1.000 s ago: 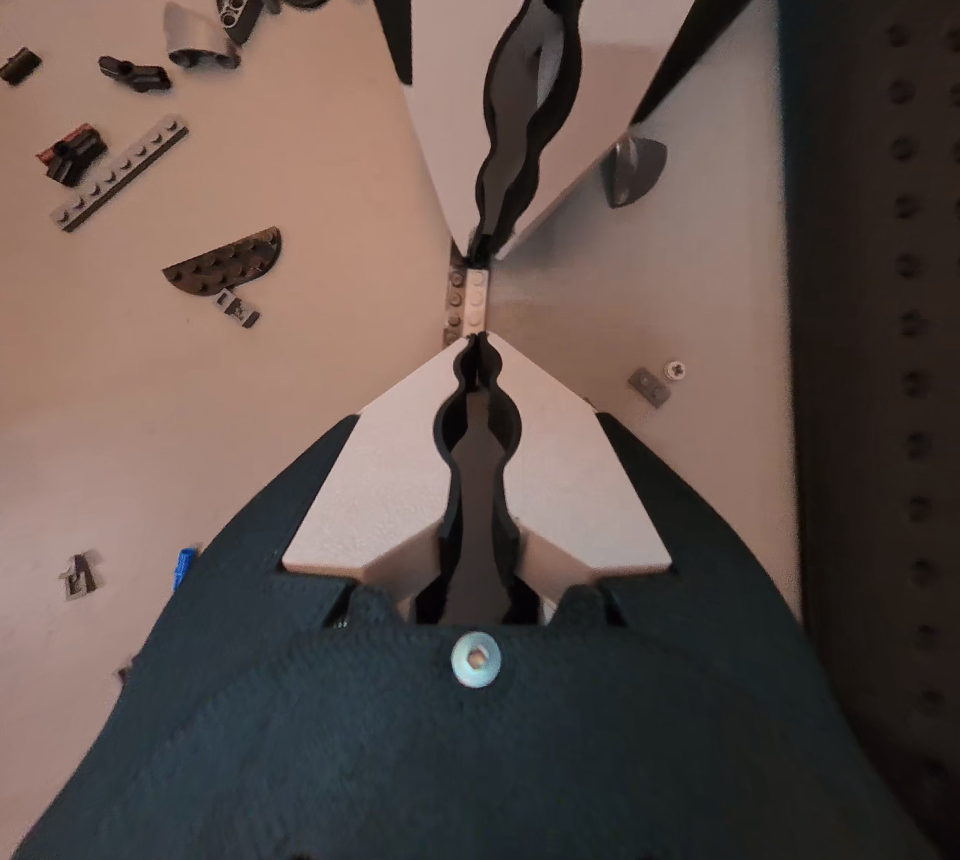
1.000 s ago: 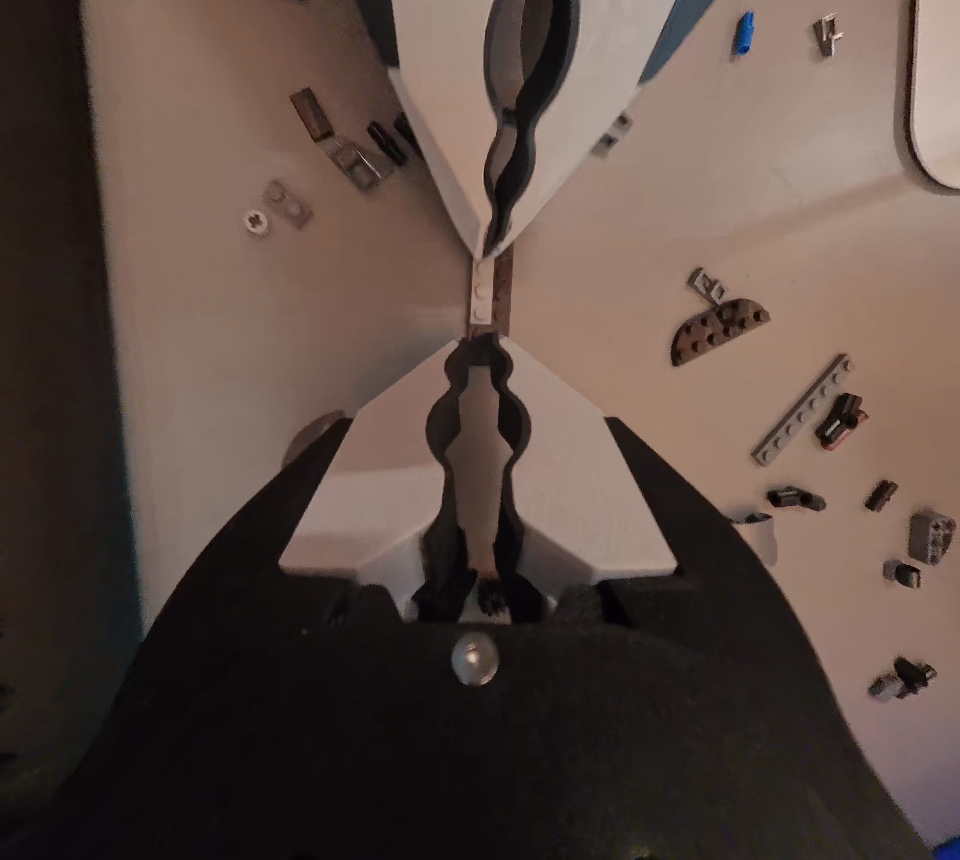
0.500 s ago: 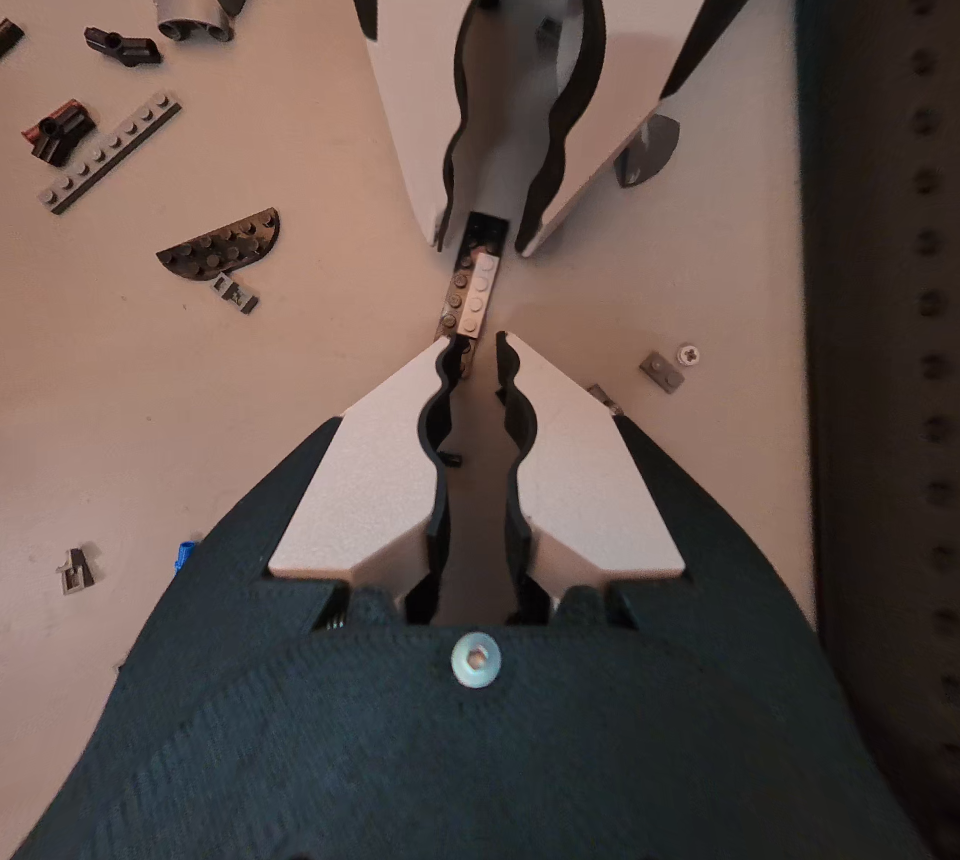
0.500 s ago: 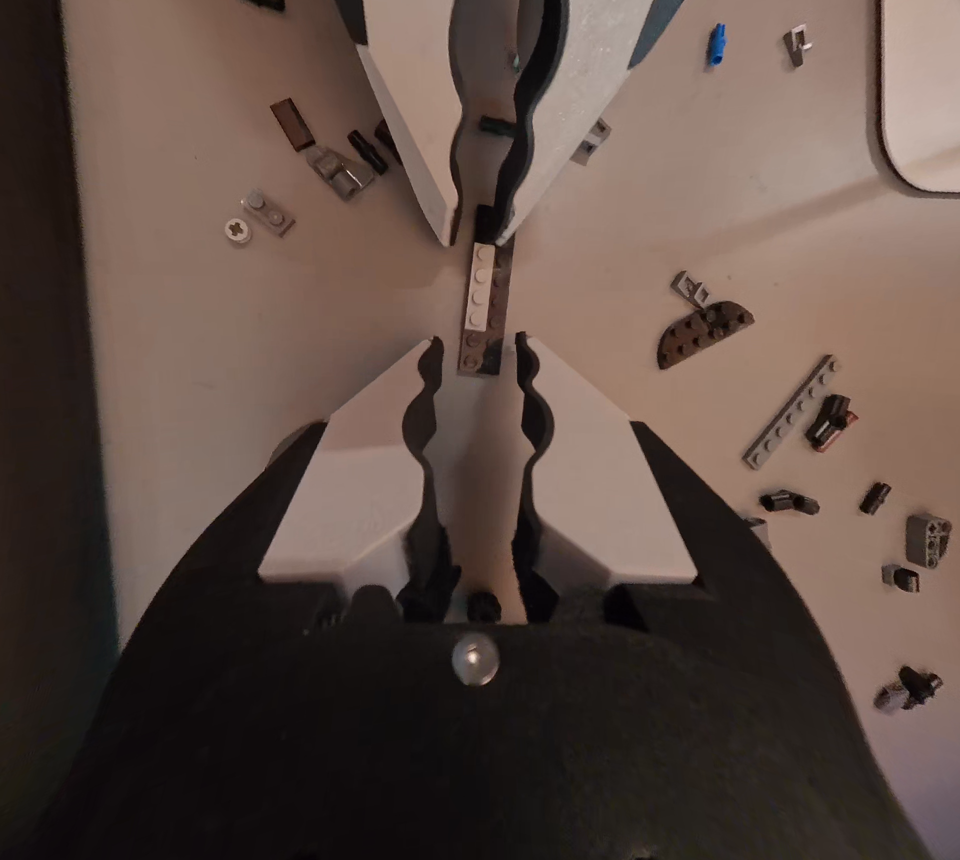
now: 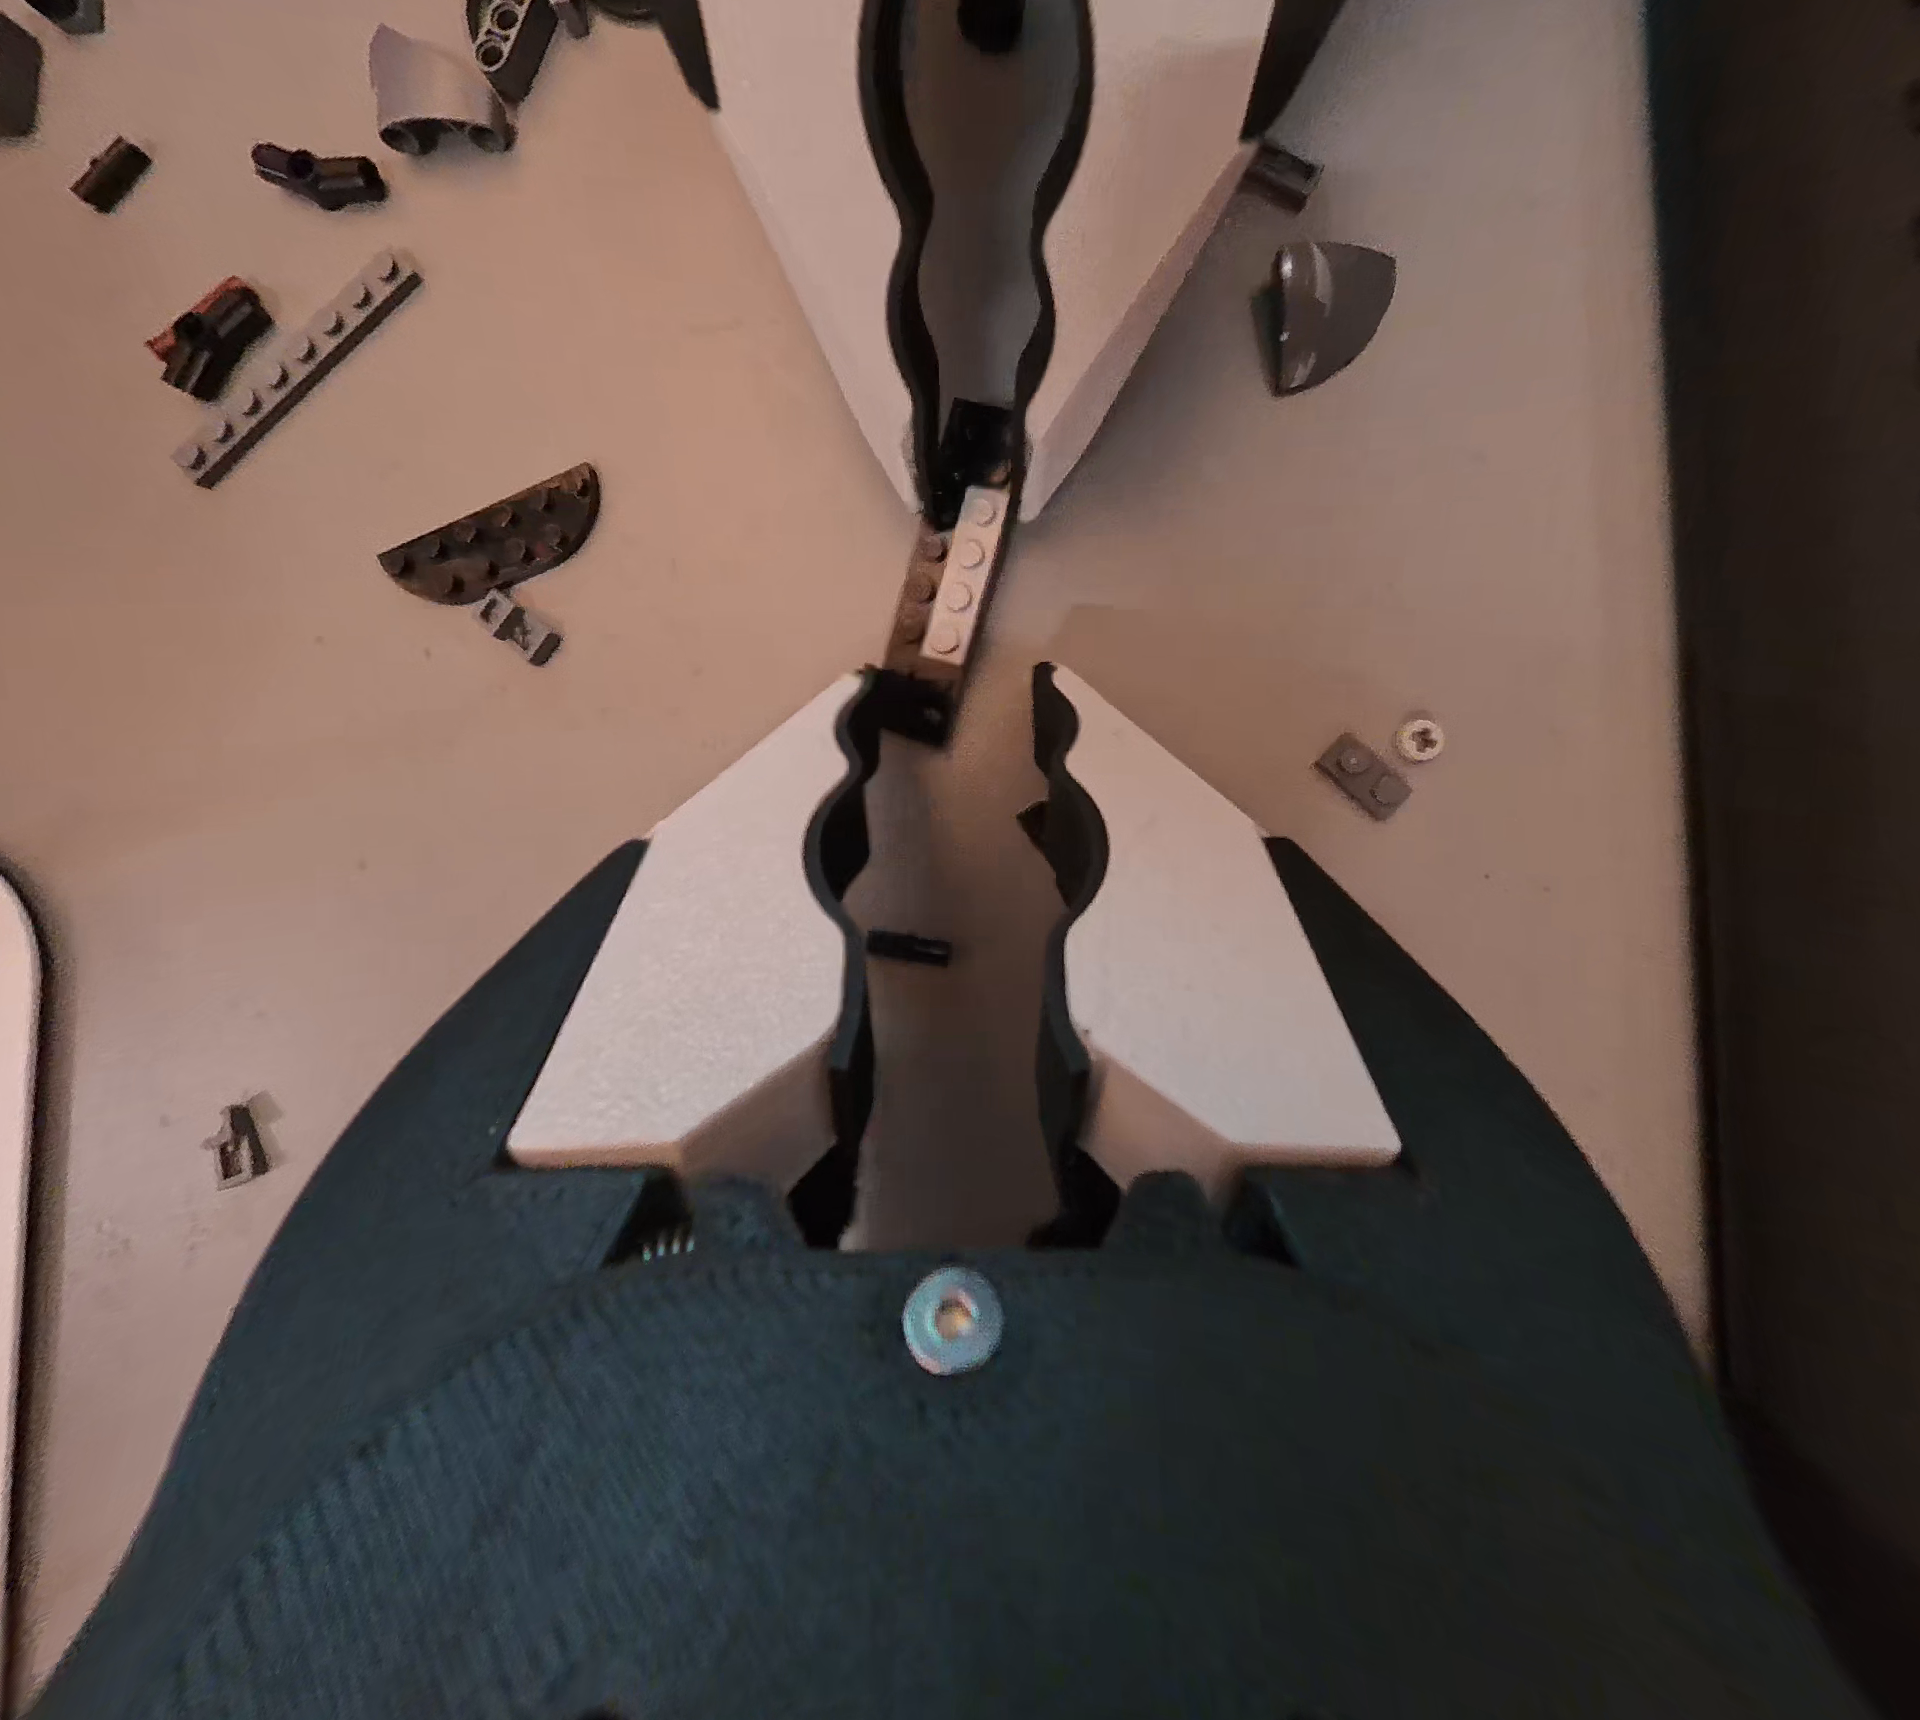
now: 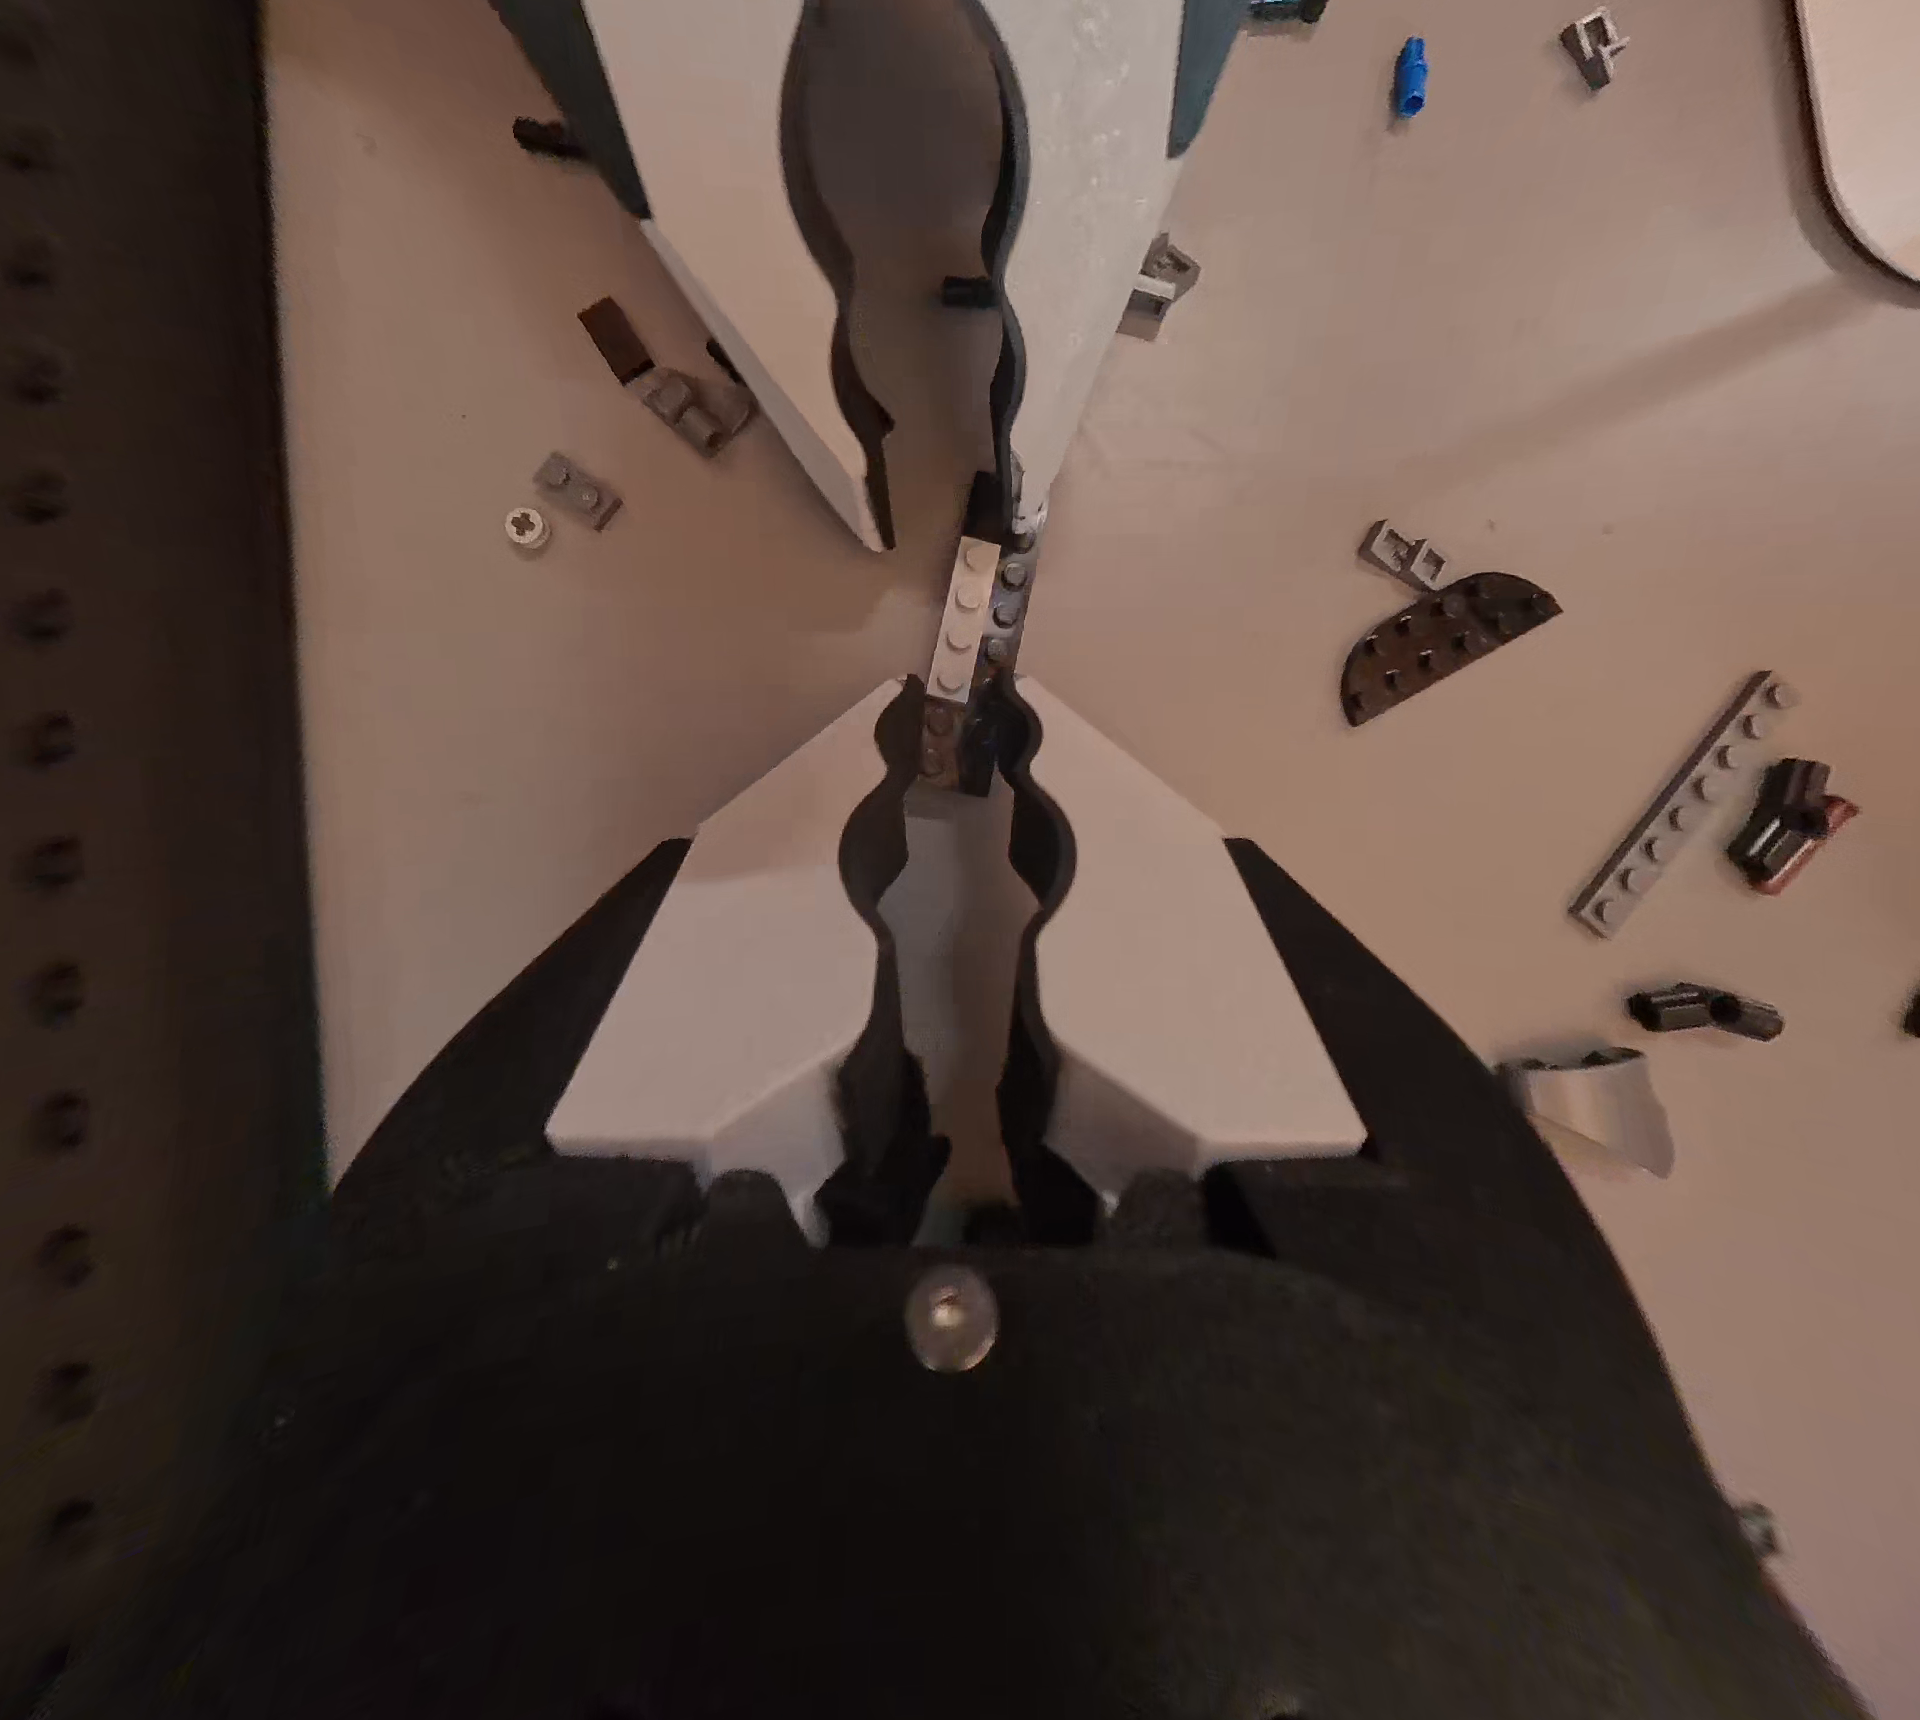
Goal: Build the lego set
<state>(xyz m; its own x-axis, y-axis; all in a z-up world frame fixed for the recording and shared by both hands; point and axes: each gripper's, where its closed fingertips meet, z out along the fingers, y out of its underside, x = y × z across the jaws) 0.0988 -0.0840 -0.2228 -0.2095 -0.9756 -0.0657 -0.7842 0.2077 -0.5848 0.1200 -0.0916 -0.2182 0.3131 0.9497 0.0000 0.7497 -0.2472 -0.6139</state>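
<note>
**Plate assembly held by one gripper, the other released**

Assembly status: the plate assembly (image 5: 956, 600), a white plate (image 6: 961, 621) pressed onto darker plates, lies between the two opposed tools at the centre of both views. Whether it rests on the table (image 5: 520, 839) or hangs just above it cannot be told.

Right gripper (image 6: 961, 699): jaws are narrow and clamp the assembly's near end. In the left wrist view this tool enters from 12 o'clock. Judgement: it serves as the holder, keeping the stack steady and aligned.

Left gripper (image 5: 951, 683): jaws stand apart, holding nothing. The assembly's other end sits at the mouth, against the 9 o'clock finger, clear of the 3 o'clock one. Judgement: the white plate appears seated, so this tool is free to fetch another part.

Stock: in the left wrist view, a half-round plate (image 5: 488, 548) and a long grey plate (image 5: 301, 366) lie at 9 to 10 o'clock, well apart from the work. A small black pin (image 5: 909, 948) lies on the table between the left gripper's fingers.

Risk: a one-ended hold may let the stack pivot.
</note>
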